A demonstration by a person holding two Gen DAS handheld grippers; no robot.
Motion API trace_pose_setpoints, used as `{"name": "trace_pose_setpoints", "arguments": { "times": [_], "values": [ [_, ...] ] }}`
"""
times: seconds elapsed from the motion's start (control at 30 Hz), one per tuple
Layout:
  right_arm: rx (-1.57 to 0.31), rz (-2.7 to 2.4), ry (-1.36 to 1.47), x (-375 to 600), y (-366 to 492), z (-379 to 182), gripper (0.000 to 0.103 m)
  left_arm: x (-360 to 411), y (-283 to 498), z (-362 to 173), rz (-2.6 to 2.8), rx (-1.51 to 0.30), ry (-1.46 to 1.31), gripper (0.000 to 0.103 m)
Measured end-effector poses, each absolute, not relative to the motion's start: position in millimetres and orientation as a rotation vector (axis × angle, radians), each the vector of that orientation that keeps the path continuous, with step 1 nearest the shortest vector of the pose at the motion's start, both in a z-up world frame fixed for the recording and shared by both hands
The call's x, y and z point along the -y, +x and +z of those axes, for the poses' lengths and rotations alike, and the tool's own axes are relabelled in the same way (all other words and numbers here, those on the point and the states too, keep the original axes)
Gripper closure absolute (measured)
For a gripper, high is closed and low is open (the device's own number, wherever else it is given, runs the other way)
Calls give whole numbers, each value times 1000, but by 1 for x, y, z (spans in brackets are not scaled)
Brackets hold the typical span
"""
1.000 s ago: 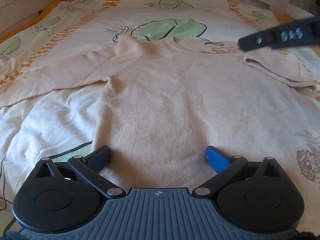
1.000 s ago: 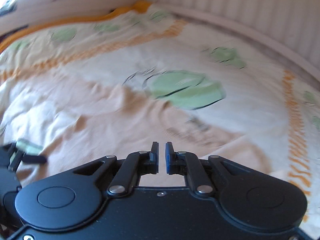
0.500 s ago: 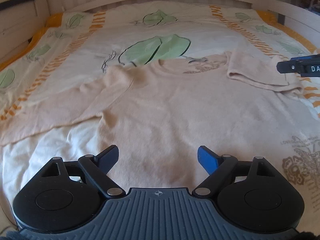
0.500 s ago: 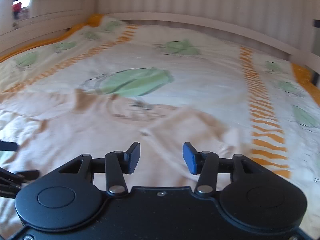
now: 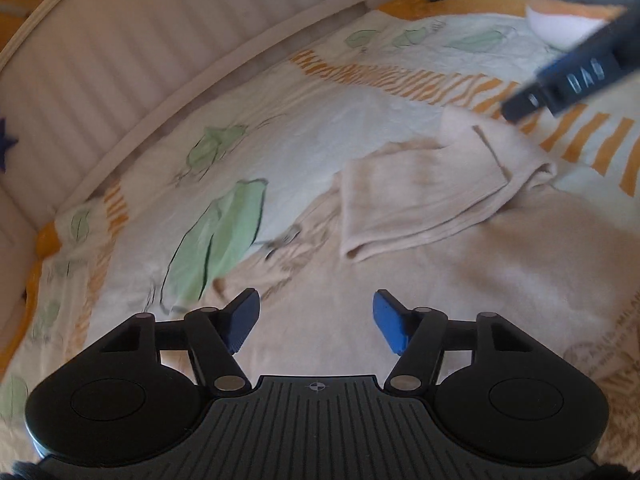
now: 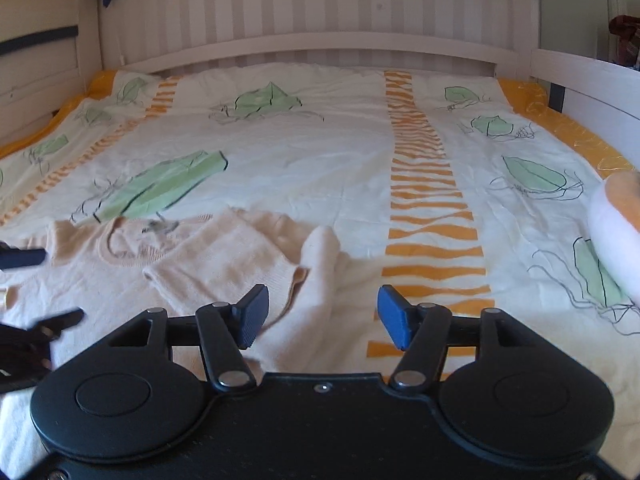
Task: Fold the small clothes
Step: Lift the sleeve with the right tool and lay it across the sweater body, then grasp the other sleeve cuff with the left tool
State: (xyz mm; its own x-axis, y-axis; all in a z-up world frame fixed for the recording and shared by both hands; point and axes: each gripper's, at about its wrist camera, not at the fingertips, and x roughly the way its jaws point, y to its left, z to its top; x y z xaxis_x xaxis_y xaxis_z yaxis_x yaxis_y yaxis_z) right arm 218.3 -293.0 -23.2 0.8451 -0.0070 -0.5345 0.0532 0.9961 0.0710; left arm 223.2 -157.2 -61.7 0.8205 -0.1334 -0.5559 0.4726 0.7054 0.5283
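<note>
A cream knit sweater [image 5: 460, 280] lies flat on the bed, neck towards the headboard. Its right sleeve [image 5: 420, 196] is folded in over the shoulder. My left gripper [image 5: 316, 320] is open and empty, just above the sweater's chest near the collar. My right gripper [image 6: 322, 316] is open and empty, over the sweater's right edge [image 6: 320, 292] by the folded sleeve [image 6: 224, 268]. The right gripper also shows in the left wrist view [image 5: 568, 80], and a left finger shows at the left in the right wrist view [image 6: 20, 258].
The sweater lies on a white bedspread [image 6: 320, 152] with green leaves and orange stripes. A white slatted headboard [image 6: 320, 12] and side rails bound the bed. A white and orange pillow or toy [image 6: 616, 232] lies at the right edge.
The right gripper opened, letting go of the folded sleeve, and drew back to the right. The left gripper moved up the sweater towards the collar and turned to face the folded sleeve.
</note>
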Motion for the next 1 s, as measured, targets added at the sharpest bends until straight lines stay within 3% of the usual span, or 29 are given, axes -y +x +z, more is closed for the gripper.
{"name": "trace_pose_setpoints", "arguments": {
  "times": [0.27,0.4,1.0],
  "values": [
    [-555,-75,283,335,218,-17,37,210,230,-81,-439,-400,869,44],
    [-566,-94,388,353,217,-19,36,226,234,-92,-471,-399,914,54],
    [-610,-110,393,353,221,-27,36,247,222,-102,-572,-395,935,54]
  ]
}}
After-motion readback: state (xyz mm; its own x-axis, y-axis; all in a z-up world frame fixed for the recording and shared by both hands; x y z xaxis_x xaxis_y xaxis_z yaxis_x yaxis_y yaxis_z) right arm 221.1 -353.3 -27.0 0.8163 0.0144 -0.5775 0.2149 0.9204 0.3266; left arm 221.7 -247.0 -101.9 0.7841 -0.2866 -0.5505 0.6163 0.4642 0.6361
